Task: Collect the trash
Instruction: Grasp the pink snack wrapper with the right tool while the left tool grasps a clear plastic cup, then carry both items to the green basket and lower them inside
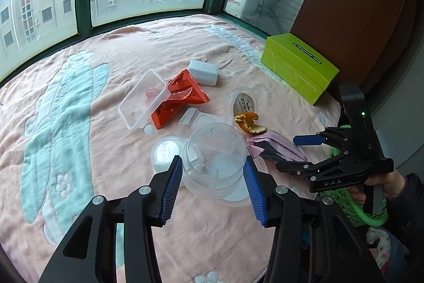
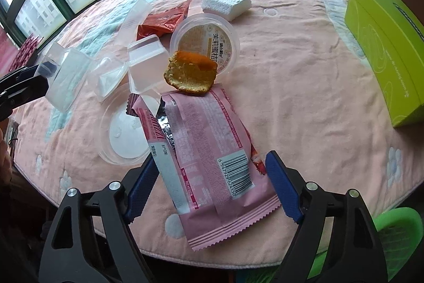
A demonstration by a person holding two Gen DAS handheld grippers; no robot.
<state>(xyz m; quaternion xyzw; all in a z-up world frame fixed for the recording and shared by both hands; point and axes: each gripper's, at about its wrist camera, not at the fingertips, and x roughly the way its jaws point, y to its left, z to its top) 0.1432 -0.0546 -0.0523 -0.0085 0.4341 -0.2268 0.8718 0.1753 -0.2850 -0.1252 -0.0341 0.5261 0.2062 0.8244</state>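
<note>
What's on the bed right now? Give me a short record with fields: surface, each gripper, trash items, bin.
surface: pink blanket
left gripper: shut on clear plastic cup
right gripper: open, jaws either side of pink wrapper
other trash: orange peel, orange wrapper, foam block, clear rectangular tub
bin: green basket at the bed's edge

On the blanket (image 2: 304,86) the pink wrapper (image 2: 209,150) lies nearest, a peel (image 2: 189,73) on its far end; behind that sits a lidded cup (image 2: 209,41) — foam block (image 2: 225,4) beyond it, tissue box (image 2: 384,52) far right, round lid (image 2: 124,134) left of the wrapper.
</note>
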